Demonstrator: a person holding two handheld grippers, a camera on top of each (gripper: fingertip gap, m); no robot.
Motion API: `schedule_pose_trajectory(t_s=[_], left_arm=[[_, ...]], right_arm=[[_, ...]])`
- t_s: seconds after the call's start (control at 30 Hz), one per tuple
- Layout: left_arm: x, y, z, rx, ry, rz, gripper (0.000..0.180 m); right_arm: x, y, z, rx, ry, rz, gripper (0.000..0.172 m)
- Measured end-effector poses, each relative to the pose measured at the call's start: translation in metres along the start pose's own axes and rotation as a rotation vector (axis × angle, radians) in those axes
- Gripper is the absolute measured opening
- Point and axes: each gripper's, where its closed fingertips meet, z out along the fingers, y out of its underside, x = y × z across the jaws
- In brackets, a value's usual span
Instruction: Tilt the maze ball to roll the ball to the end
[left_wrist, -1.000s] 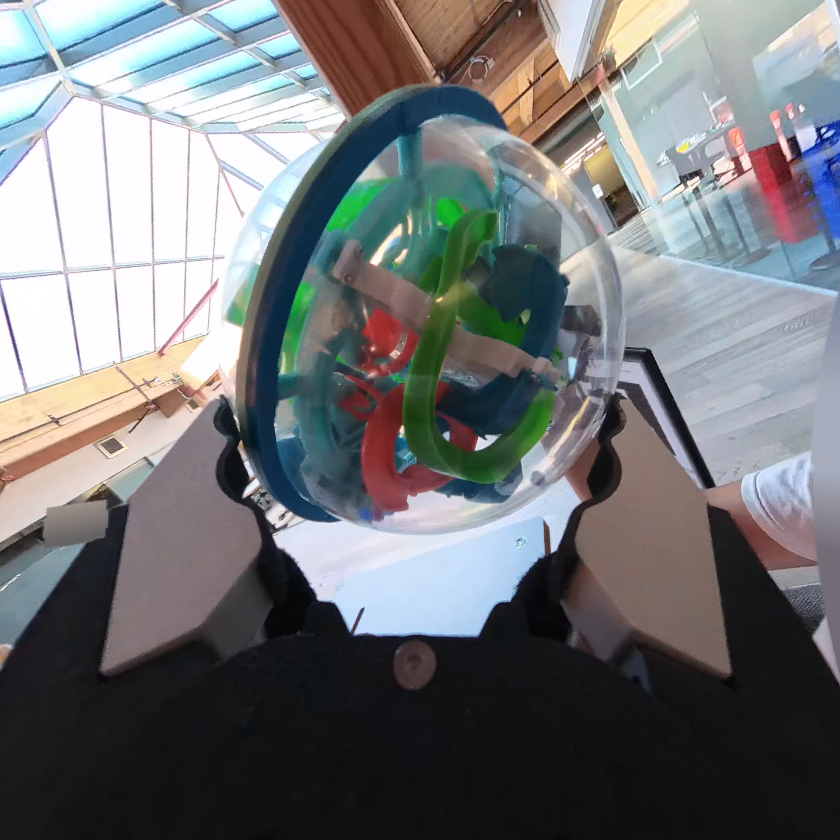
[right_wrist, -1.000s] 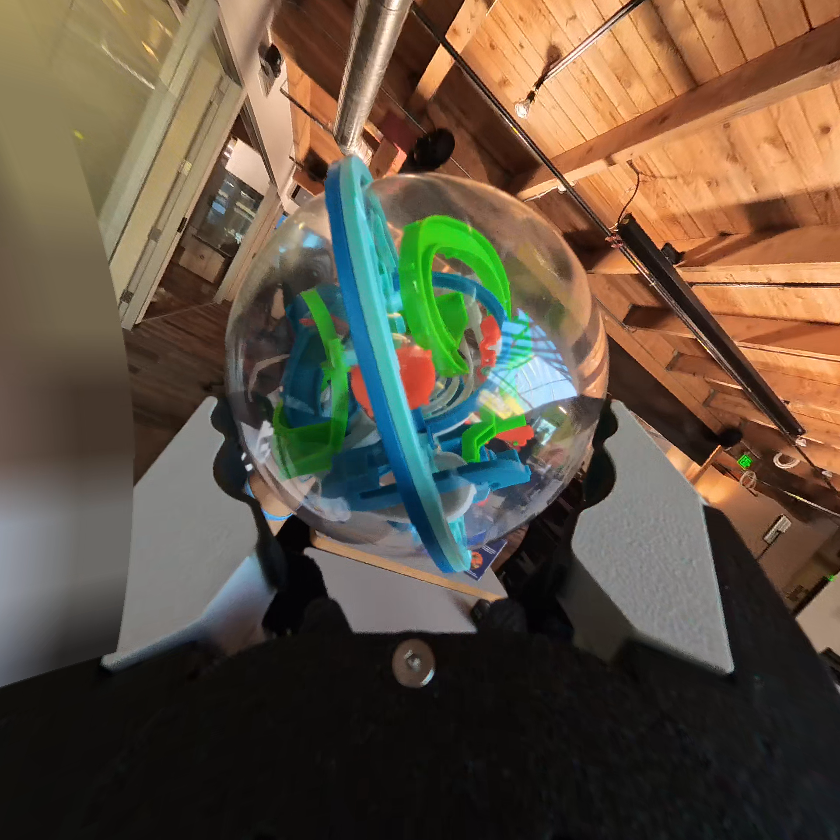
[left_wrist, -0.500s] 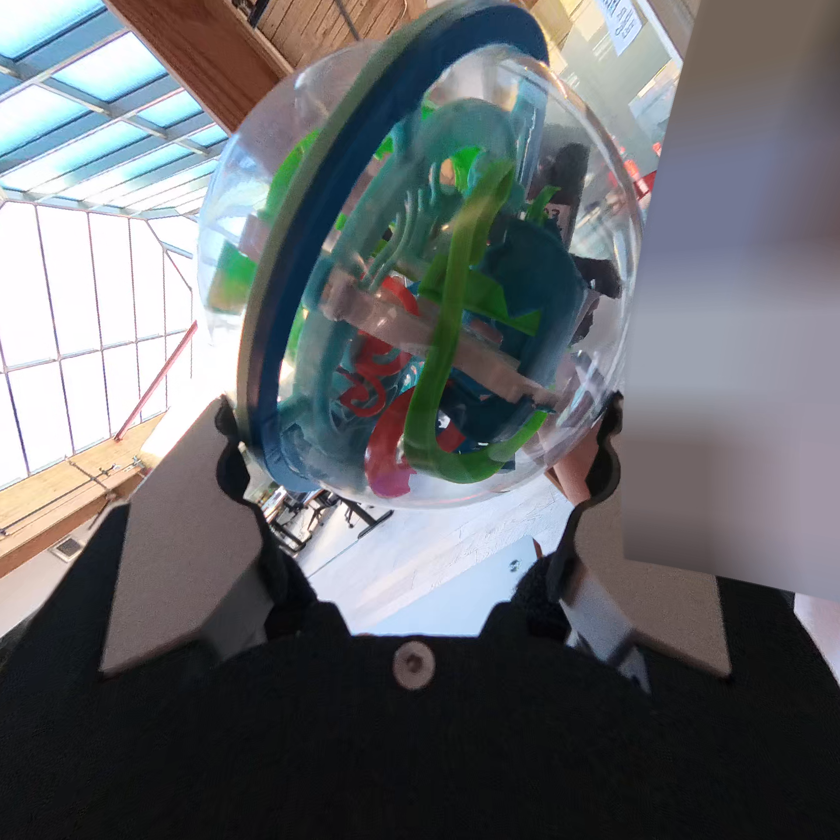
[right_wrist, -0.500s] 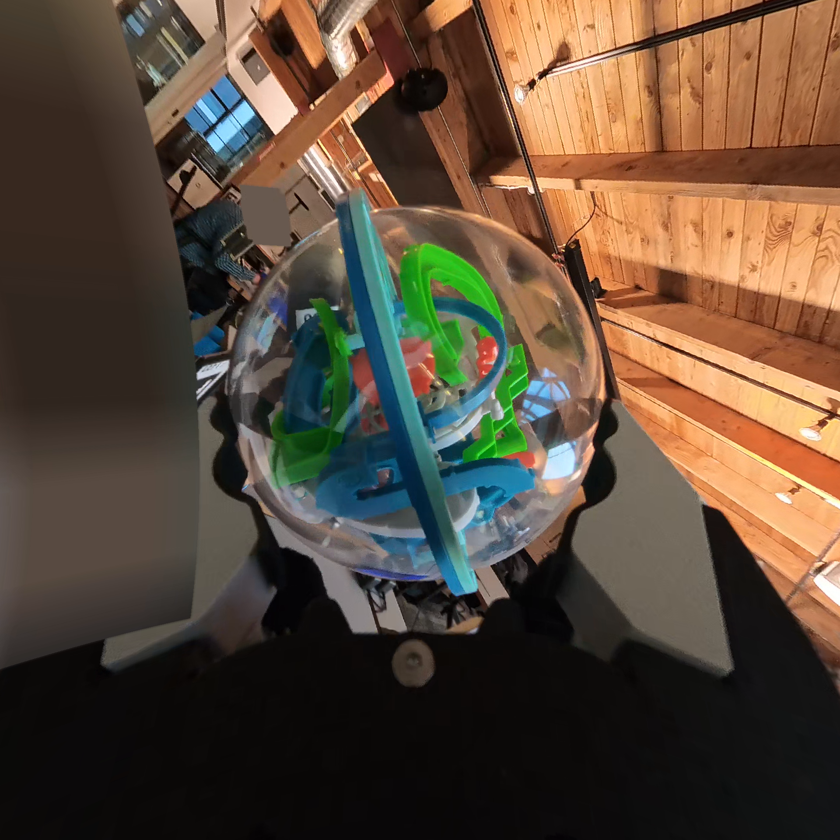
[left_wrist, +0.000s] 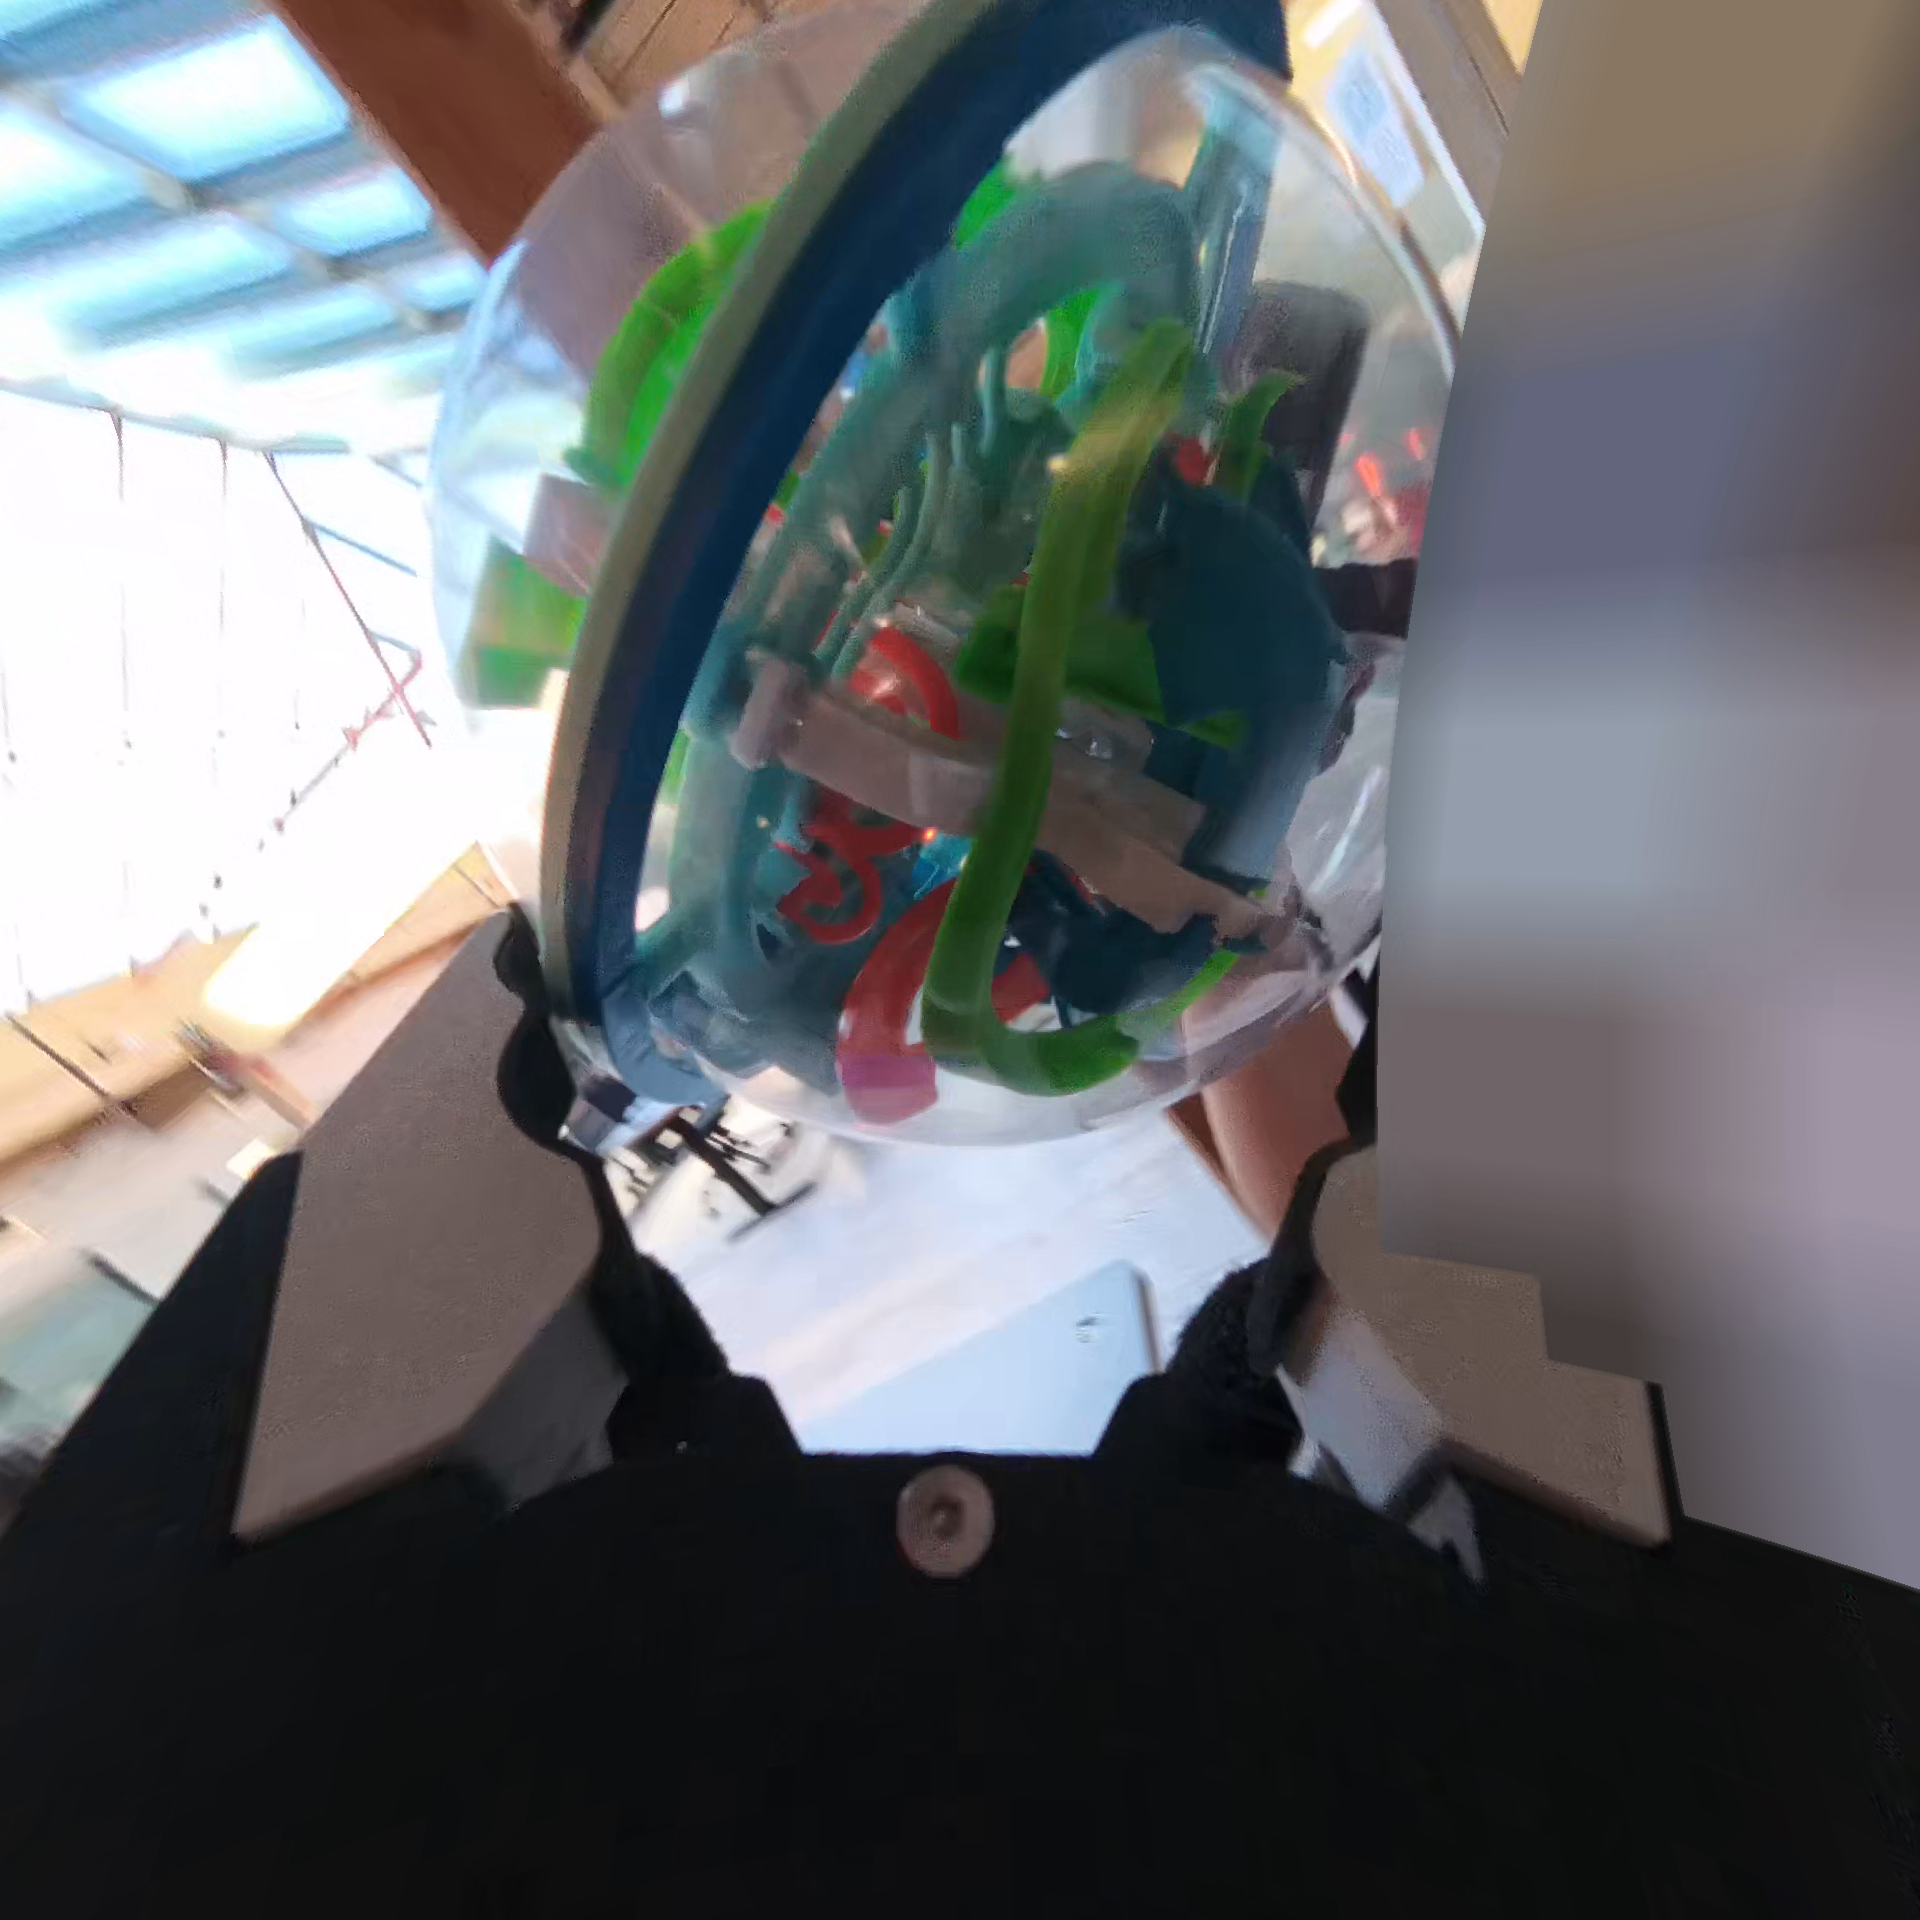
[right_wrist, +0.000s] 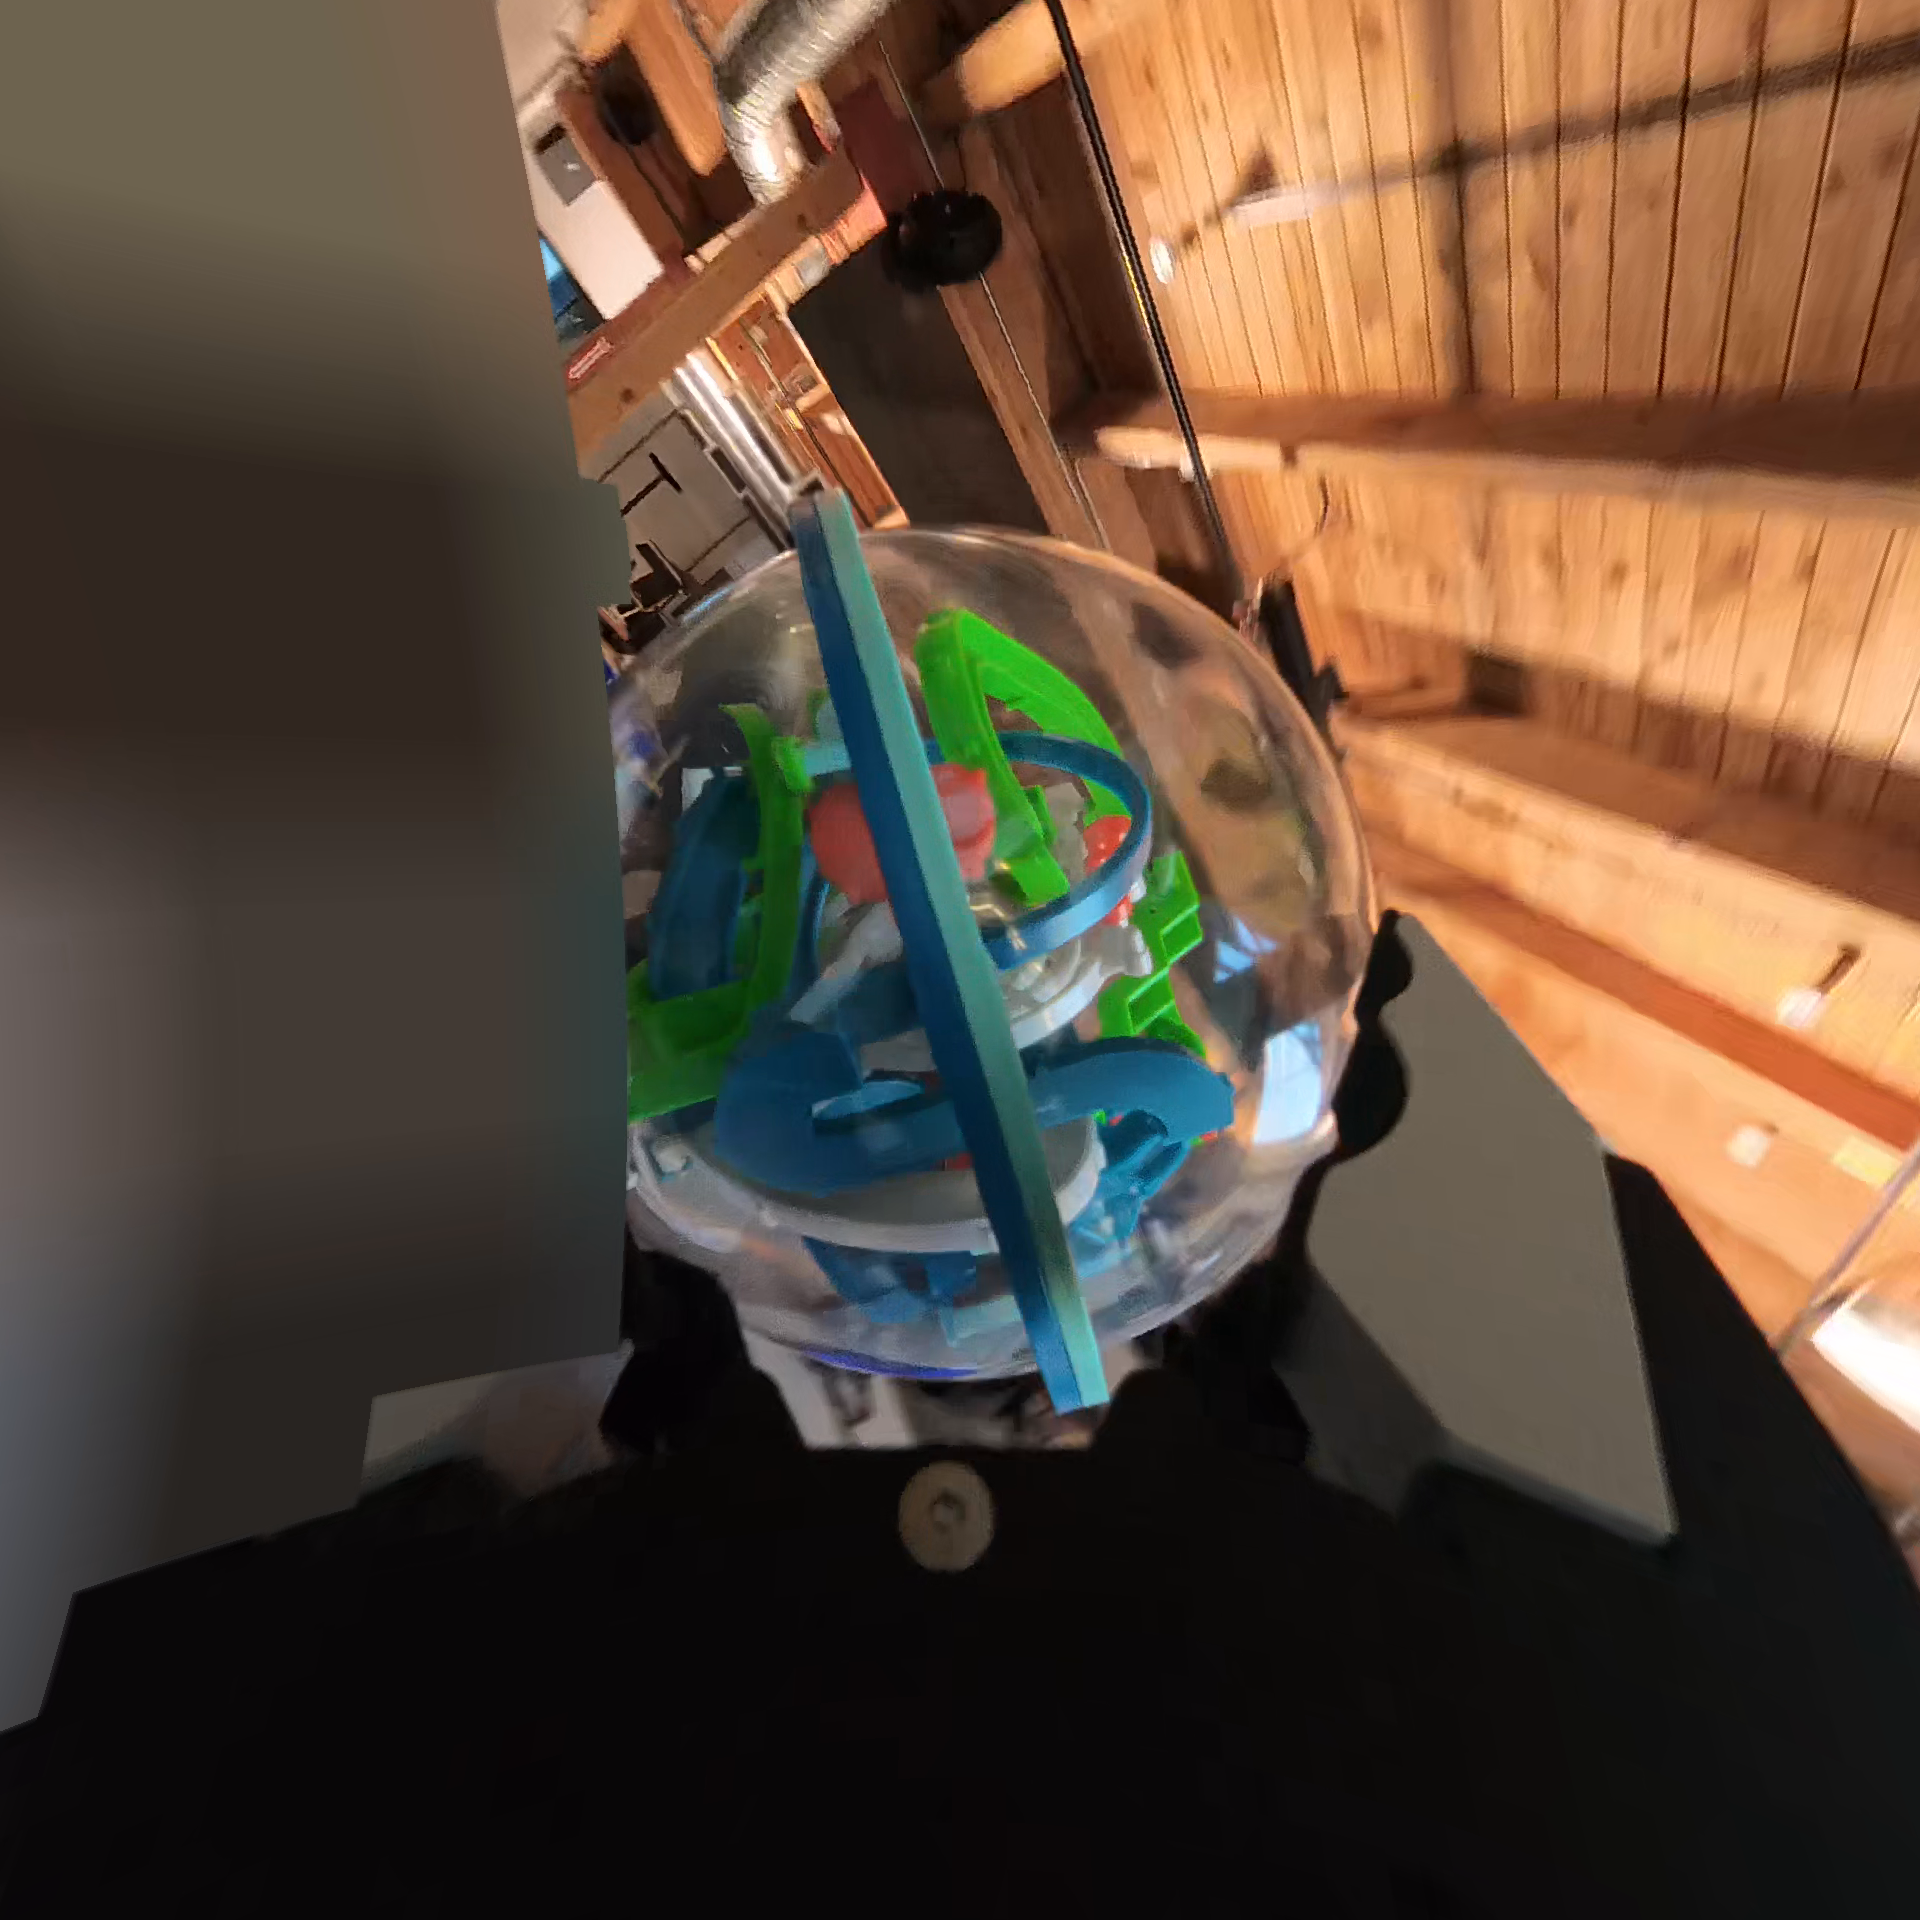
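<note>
A clear plastic maze ball (left_wrist: 935, 582) is shown held up in the air, well above a white bench (left_wrist: 997, 1340) glimpsed below it. The sphere is filled with looping green, blue and red tracks, and a blue ring (left_wrist: 727, 582) runs round its middle.

In the left wrist view, the ball is seen sitting between the fingers of the left hand-held gripper (left_wrist: 935, 1039). The left finger (left_wrist: 530, 1039) is pressed against the sphere beside the blue ring; the opposite finger is partly covered by a blurred patch, though its black pad meets the sphere's lower right side. The jaws are spread wide to take the ball's full width.

In the right wrist view, the same ball (right_wrist: 987, 987) is seen from its other side, lodged in the right hand-held gripper (right_wrist: 987, 1091). The right finger (right_wrist: 1382, 1039) rests on the shell; the other finger is hidden behind a blurred patch. Behind the ball, a wooden plank ceiling (right_wrist: 1558, 312) is seen, so the cameras are pointed steeply upward.

A two-sided hold of this kind appears chosen so that the sphere can be turned freely in any direction, letting the small ball inside run along its track. The small ball itself cannot be made out; both views are smeared, which suggests a tilt under way.
</note>
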Motion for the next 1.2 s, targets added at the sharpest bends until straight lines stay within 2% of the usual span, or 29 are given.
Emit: schedule_pose_trajectory(t_s=[0.03, 0.07, 0.2, 0.33, 0.57, 0.7, 0.77, 0.83, 0.97, 1.07, 1.13, 1.2], left_arm=[[-0.011, 0.005, 0.002, -0.007, -0.009, -0.114, 0.149], [-0.015, 0.01, 0.004, -0.01, -0.008, -0.169, 0.148], [0.002, 0.027, 0.006, -0.03, 0.05, -0.112, 0.148], [-0.001, 0.03, 0.009, 0.013, 0.06, -0.211, 0.148], [-0.007, 0.048, 0.002, 0.035, 0.028, -0.308, 0.147], [-0.003, 0.084, -0.004, 0.036, 0.009, -0.464, 0.147], [-0.005, 0.115, -0.012, 0.065, -0.008, -0.595, 0.147], [-0.007, 0.162, -0.023, 0.074, -0.036, -0.747, 0.147], [0.005, 0.29, -0.054, 0.033, -0.167, -1.092, 0.147], [0.026, 0.381, -0.081, -0.047, -0.3, -1.29, 0.146], [0.042, 0.422, -0.091, -0.11, -0.332, -1.382, 0.147], [0.054, 0.451, -0.097, -0.16, -0.342, -1.457, 0.147]], right_arm=[[0.019, 0.012, 0.004, -0.042, 0.019, 0.132, 0.149], [0.03, 0.022, 0.007, -0.068, 0.032, 0.226, 0.15], [0.012, 0.011, 0.004, 0.006, 0.025, 0.072, 0.149], [0.017, 0.016, 0.006, -0.05, 0.054, 0.123, 0.149], [0.023, 0.041, 0.01, -0.157, 0.042, 0.217, 0.149], [0.02, 0.07, 0.013, -0.235, 0.021, 0.314, 0.149], [0.018, 0.104, 0.015, -0.3, 0.027, 0.413, 0.149], [0.014, 0.155, 0.017, -0.385, 0.028, 0.538, 0.149], [-0.022, 0.301, -0.001, -0.54, 0.004, 0.91, 0.149], [-0.072, 0.41, -0.025, -0.569, -0.009, 1.218, 0.149], [-0.098, 0.457, -0.036, -0.537, 0.006, 1.335, 0.149], [-0.115, 0.489, -0.042, -0.508, 0.017, 1.405, 0.149]])
